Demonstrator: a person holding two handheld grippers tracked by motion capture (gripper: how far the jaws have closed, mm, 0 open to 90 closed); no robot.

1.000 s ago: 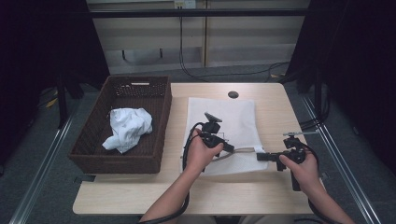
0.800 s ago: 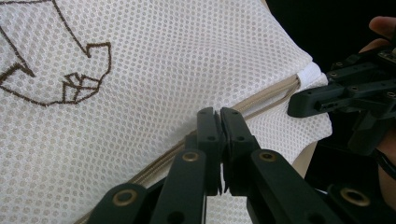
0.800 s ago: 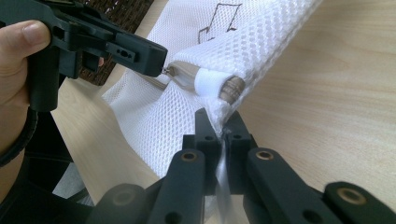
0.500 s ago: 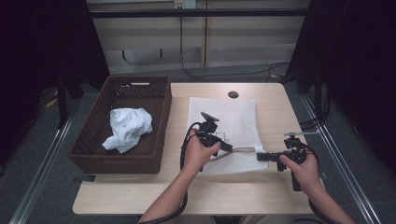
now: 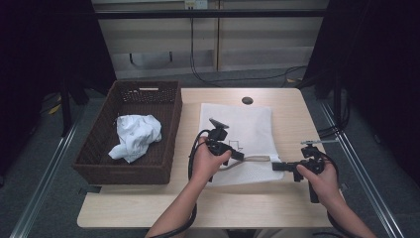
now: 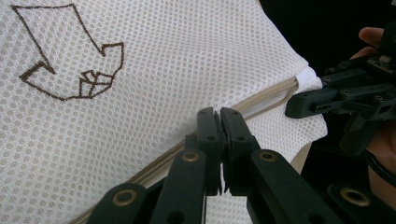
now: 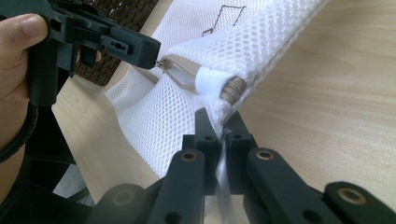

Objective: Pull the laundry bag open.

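The light wooden tabletop (image 5: 148, 208) carries a white mesh laundry bag (image 5: 242, 134) lying flat right of its middle, with a dark wicker basket (image 5: 99, 166) at its left end holding a crumpled white cloth (image 5: 134, 136).

The bag's near edge lies between the two tools. The left hand-held gripper (image 5: 236, 154) sits over the bag's near part, its jaws pressed together at the beige zipper (image 6: 271, 95); in the right gripper view its tip meets the small metal zipper pull (image 7: 162, 63), which looks pinched there. The right hand-held gripper (image 5: 277, 166) is at the bag's near right corner, jaws closed on the mesh, a thin fold of fabric running down between them (image 7: 222, 140).

The bag is fine white netting with a brown outline drawing (image 6: 70, 56) stitched on its upper face. The zipper runs close to the near edge and ends at the right corner under a white fabric tab (image 7: 211, 80). Behind the pull the zipper gapes open a little.
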